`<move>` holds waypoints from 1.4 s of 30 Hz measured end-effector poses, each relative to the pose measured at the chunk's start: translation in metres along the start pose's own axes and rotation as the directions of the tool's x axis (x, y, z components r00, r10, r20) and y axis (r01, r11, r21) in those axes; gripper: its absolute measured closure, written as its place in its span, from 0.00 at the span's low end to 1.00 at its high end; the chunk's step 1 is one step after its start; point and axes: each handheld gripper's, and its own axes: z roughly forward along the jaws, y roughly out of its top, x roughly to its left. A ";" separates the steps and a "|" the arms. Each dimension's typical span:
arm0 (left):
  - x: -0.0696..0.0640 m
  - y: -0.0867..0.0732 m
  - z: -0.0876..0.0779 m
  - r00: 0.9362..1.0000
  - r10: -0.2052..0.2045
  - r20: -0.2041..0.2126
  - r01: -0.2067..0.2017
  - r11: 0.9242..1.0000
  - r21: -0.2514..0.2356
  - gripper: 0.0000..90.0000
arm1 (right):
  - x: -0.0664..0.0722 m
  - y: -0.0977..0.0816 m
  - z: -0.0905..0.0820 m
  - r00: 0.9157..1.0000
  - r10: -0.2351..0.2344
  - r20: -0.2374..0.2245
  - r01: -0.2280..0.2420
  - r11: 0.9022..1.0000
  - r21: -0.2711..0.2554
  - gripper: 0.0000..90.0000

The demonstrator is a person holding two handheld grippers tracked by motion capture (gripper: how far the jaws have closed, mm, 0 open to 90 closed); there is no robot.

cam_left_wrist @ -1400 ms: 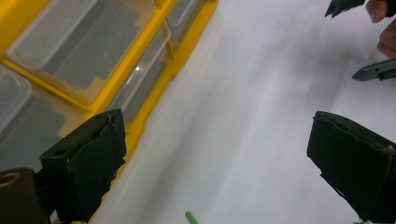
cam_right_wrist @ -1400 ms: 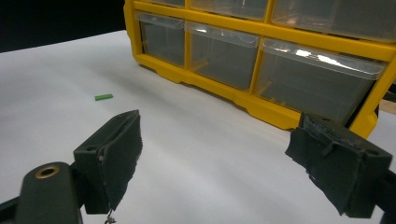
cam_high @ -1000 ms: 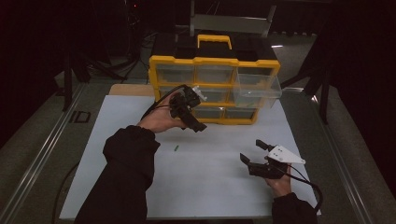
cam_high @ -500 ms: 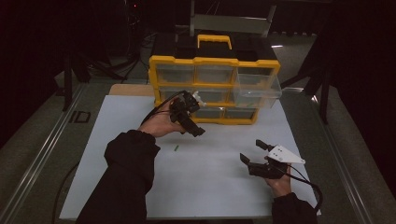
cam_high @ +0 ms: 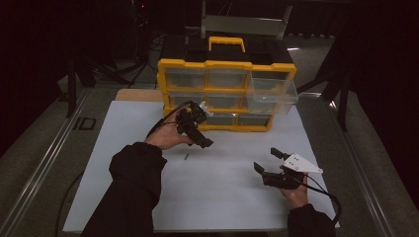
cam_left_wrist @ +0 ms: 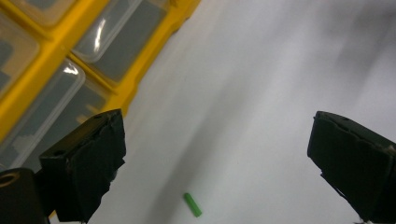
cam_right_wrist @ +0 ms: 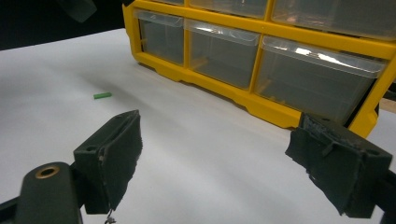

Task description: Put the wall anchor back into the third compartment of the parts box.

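The left tool (cam_high: 196, 129), jaws spread wide and empty, hangs tilted down above a small green peg (cam_high: 186, 157) that lies alone on the white sheet (cam_high: 227, 202) covering the worktop; in the left gripper view the peg (cam_left_wrist: 192, 205) sits low between the two black jaws, not yet touched. Over the past second this tool has drawn slightly back from the front of the yellow drawer cabinet (cam_high: 227, 65) toward the near side and turned its jaws down at the peg, which suggests the pick-up is just beginning and the grasp still lies ahead. The right tool (cam_high: 269, 165), also wide open and holding nothing, has stayed where it was at the near right of the sheet, well apart from the peg; its own view looks across the sheet to the peg (cam_right_wrist: 102, 95) and the cabinet's lower drawers (cam_right_wrist: 219, 56). One clear drawer (cam_high: 272, 90) at the cabinet's upper right stands pulled out, a likely destination for the peg. The cabinet stands at the far edge of the sheet, its handle up. Beyond the grey worktop with its rail along the left side, the room is dark, with black stands and cables behind.
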 end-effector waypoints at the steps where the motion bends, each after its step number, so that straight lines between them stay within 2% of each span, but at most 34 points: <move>1: 0.001 -0.002 0.001 1.000 -0.008 0.002 0.008 1.000 0.001 0.05 | 0.000 0.000 0.000 1.000 -0.001 0.000 0.001 1.000 0.000 0.17; 8: 0.005 -0.014 0.005 0.999 -0.031 -0.011 0.031 1.000 0.004 0.05 | 0.000 0.000 0.000 1.000 -0.003 0.001 0.003 1.000 0.001 0.17; 13: 0.009 -0.024 0.010 0.998 -0.064 0.015 0.064 0.998 0.002 0.04 | 0.000 0.000 0.000 1.000 -0.005 0.000 0.005 1.000 0.004 0.17; 17: 0.011 -0.028 0.013 0.997 -0.077 0.012 0.077 0.997 0.013 0.04 | 0.001 0.000 0.000 1.000 -0.005 0.000 0.005 1.000 0.004 0.17; 25: 0.015 -0.041 0.027 0.991 -0.131 -0.022 0.131 0.991 0.039 0.01 | 0.001 0.000 0.001 1.000 -0.008 0.000 0.008 1.000 0.006 0.17; 29: 0.013 -0.046 0.036 0.992 -0.113 -0.062 0.117 0.991 0.065 0.04 | 0.001 0.000 0.001 1.000 -0.007 0.001 0.007 1.000 0.008 0.17; 33: 0.014 -0.054 0.048 0.990 -0.123 -0.072 0.129 0.988 0.088 0.10 | 0.001 0.000 0.001 1.000 -0.008 0.002 0.008 1.000 0.009 0.17; 38: 0.016 -0.065 0.062 0.984 -0.151 -0.093 0.161 0.980 0.120 0.14 | 0.002 0.000 0.001 1.000 -0.008 0.001 0.008 1.000 0.010 0.17; 40: 0.017 -0.068 0.065 0.982 -0.142 -0.127 0.161 0.975 0.152 0.17 | 0.001 0.000 0.001 1.000 -0.009 0.001 0.009 1.000 0.009 0.17; 42: 0.018 -0.071 0.067 0.982 -0.134 -0.134 0.156 0.973 0.170 0.19 | 0.001 0.000 0.002 1.000 -0.008 0.001 0.008 1.000 0.010 0.17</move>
